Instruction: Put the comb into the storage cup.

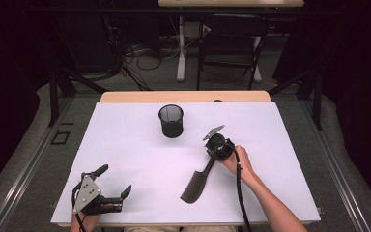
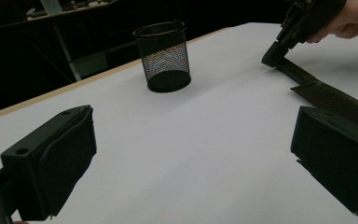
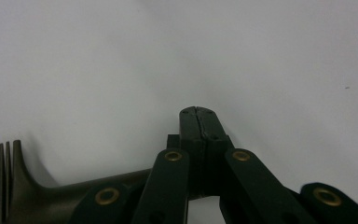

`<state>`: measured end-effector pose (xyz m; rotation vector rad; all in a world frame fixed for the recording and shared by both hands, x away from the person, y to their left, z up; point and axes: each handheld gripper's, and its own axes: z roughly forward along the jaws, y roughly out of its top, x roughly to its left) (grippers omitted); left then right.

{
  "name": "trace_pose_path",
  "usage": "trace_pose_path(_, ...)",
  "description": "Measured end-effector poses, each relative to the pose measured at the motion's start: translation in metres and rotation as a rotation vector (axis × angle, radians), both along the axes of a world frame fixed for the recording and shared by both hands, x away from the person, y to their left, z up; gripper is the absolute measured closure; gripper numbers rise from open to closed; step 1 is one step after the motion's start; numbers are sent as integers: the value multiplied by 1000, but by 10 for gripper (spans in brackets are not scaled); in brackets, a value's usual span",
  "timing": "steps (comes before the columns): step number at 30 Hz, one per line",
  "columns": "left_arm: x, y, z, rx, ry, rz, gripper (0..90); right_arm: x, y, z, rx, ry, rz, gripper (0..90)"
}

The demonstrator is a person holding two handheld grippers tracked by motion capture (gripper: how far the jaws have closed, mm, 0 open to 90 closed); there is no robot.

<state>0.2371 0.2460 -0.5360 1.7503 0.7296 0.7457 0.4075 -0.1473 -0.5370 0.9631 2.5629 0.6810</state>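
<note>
Overhead, white table (image 1: 125, 145), wooden far edge, dark room, chair (image 1: 232, 43) behind.

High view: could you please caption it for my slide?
Right gripper shut on a black comb; left gripper open, mesh cup beyond.

In the right gripper view, the comb (image 3: 51, 198) runs off the bottom and left edges; just the tops of its teeth and part of the handle show. Where the handle passes behind the closed jaws of the right gripper (image 3: 197, 122), the linkage hides it, so contact between pads and handle cannot be confirmed there. In the left gripper view, the comb's toothed end is cut off by the right edge and partly covered by one jaw of the left gripper (image 2: 193, 163). In the high view, the left hand (image 1: 92, 220) is cropped at the bottom edge.
</note>
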Motion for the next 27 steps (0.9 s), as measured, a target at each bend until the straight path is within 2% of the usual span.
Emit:
trace_pose_path(8,0,0,0,0,0,1,1,-5,-12,-2,11,10,-29,900)
trace_pose_path(27,0,1,0,-4,0,1,1,-23,-27,0,0,43,-25,900)
